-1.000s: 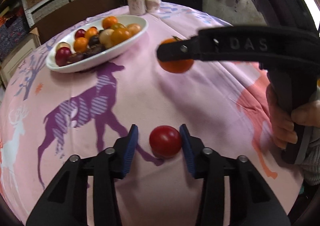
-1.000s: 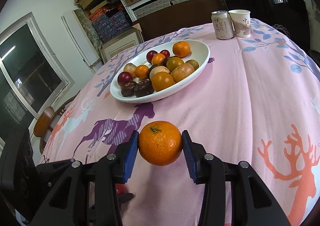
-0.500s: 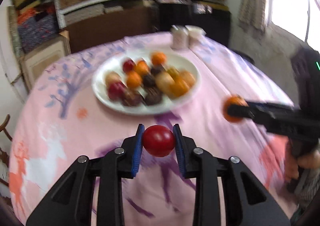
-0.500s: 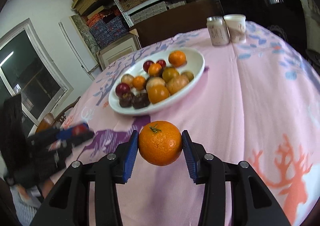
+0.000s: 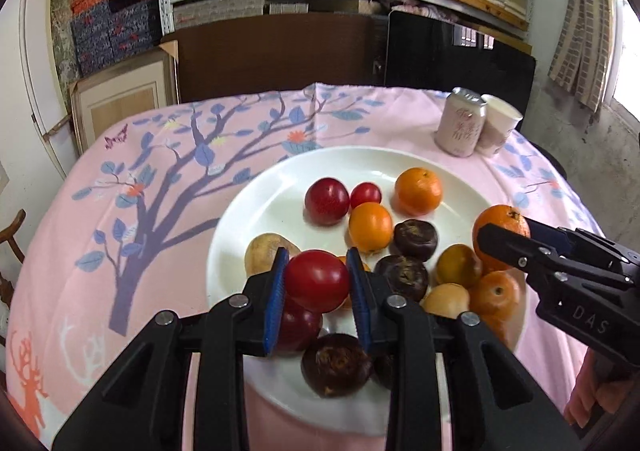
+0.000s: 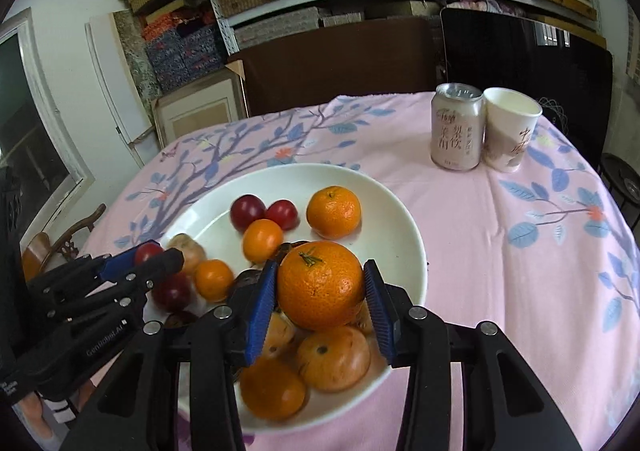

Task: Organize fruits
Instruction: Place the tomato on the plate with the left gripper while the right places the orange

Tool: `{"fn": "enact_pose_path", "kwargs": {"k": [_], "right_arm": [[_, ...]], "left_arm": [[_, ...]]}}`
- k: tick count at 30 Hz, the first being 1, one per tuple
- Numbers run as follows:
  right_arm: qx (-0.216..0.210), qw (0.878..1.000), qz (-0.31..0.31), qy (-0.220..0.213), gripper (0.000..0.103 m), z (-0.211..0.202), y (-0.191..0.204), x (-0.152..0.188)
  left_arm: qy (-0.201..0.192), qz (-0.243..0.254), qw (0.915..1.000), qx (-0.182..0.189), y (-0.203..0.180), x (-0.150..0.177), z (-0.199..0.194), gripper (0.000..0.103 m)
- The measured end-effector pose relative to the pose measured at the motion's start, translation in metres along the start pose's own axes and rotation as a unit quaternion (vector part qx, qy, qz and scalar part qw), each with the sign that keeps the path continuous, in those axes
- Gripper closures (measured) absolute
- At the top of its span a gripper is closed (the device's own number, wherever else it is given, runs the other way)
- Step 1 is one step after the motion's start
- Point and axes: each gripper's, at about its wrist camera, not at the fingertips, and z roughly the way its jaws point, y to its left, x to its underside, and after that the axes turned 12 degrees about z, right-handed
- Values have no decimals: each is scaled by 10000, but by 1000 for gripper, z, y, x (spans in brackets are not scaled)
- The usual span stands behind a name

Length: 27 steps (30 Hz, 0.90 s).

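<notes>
In the left wrist view, the left hand-held gripper [image 5: 317, 283] sits low at centre, its blue pads nearly together and clamped on a red tomato [image 5: 317, 280] that hangs above the near half of the white plate [image 5: 256, 211]. The tomato and jaws cover part of the fruit beneath: a second red fruit and a small orange one show only at their edges. At right, the right hand-held gripper [image 5: 505, 237] enters side-on, and the orange [image 5: 498, 223] it carries is half hidden behind a black finger.

In the right wrist view, the left tool shows at lower left, its red load barely peeking out. At centre the right jaws stand moderately apart, pressing both sides of the orange over the plate's near side. Fruit below it is blurred. A can [image 6: 457, 127] and cup [image 6: 509, 129] stand on the counter [image 6: 520, 251] at upper right.
</notes>
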Motion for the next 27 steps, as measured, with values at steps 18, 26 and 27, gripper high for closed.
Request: {"fn": "enact_pose_path", "kwargs": {"k": [18,26,27], "right_arm": [[-78,9982,-137,-579,31,-40,4,15],[20,9940,-149,-1087,7,-97,-6,57],[96,9927,-187,-1189,3,-105,-7,64]], "left_arm": [[-521,365,9972,-404,-29,20,-33,24],[-866,252,9937,-661,-39,49,-96,5],[-894,216,9934,-679,-39,54,-103,5]]}}
